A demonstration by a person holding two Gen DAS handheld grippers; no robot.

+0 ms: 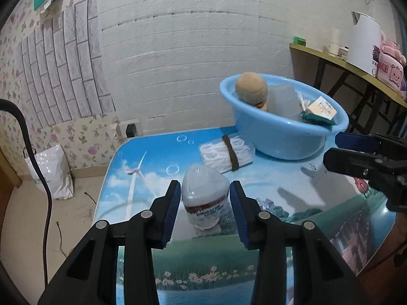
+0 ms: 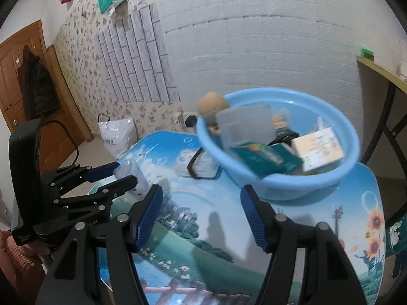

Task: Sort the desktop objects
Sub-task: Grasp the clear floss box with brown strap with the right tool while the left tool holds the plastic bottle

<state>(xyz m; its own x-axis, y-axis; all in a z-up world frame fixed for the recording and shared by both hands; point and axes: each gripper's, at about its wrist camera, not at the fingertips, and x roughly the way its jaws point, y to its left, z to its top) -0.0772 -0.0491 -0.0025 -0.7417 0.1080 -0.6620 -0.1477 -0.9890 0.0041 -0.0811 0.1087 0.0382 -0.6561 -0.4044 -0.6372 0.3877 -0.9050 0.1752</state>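
A clear plastic-wrapped white pack [image 1: 203, 195] with a red and blue label lies on the picture-printed table [image 1: 292, 198]. My left gripper [image 1: 204, 198] is open with its blue pads on either side of the pack, close to it. The pack also shows in the right wrist view [image 2: 132, 175] between the left gripper's fingers. My right gripper [image 2: 201, 216] is open and empty above the table, in front of the blue basin [image 2: 292, 183]. The basin [image 1: 279, 137] holds a tan doll head [image 1: 250, 86], a clear box, a cream box and a green packet.
A white bundle with a brown band [image 1: 226, 152] lies beside the basin. A side table [image 1: 356, 66] at the right carries a white kettle, cups and pink items. A white bag [image 1: 51, 172] stands on the floor at the left. The table edge is near the left gripper.
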